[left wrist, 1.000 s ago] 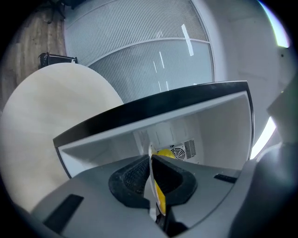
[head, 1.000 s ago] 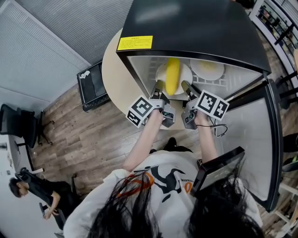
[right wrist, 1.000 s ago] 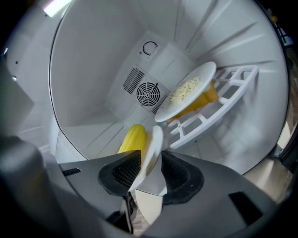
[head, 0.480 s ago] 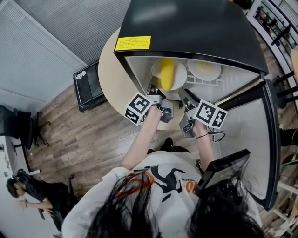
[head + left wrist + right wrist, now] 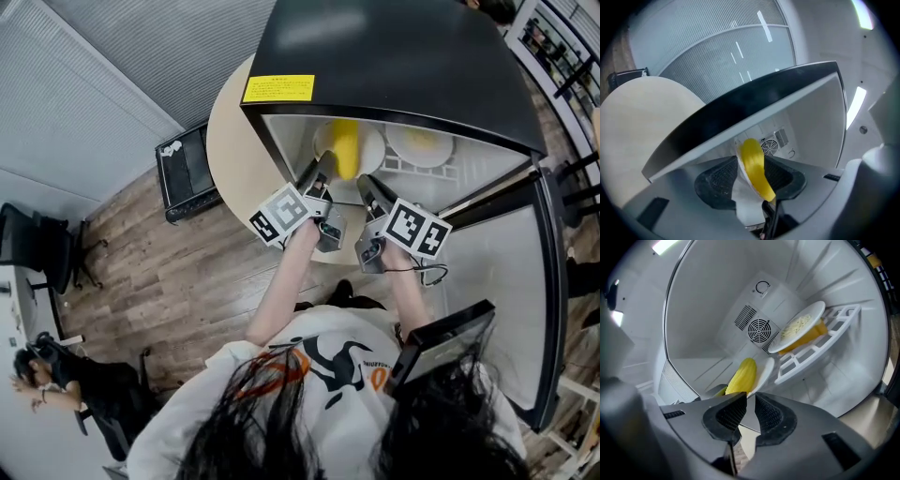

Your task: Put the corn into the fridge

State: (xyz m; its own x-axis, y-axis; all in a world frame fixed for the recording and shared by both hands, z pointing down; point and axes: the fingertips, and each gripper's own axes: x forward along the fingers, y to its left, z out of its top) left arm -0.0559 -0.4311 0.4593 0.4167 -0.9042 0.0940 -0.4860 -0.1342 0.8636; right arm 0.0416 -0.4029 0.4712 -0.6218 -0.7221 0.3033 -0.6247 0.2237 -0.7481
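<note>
The yellow corn lies on a white plate inside the open black fridge. My left gripper reaches in at the plate's near rim. In the left gripper view the plate and corn stand edge-on between the jaws of that gripper, which are opening and no longer press on it. My right gripper is just right of the plate. Its jaws are closing to a narrow gap with nothing between them; the corn lies beyond its left jaw.
A second plate of pale food rests on a white rack shelf at the fridge's right. The fridge door stands open to my right. The fridge sits on a round beige table. A black box lies on the wooden floor.
The left gripper has rolled a little and its jaws have parted off the plate's rim. The right gripper's jaws have narrowed. The corn and plate stay inside the fridge.
</note>
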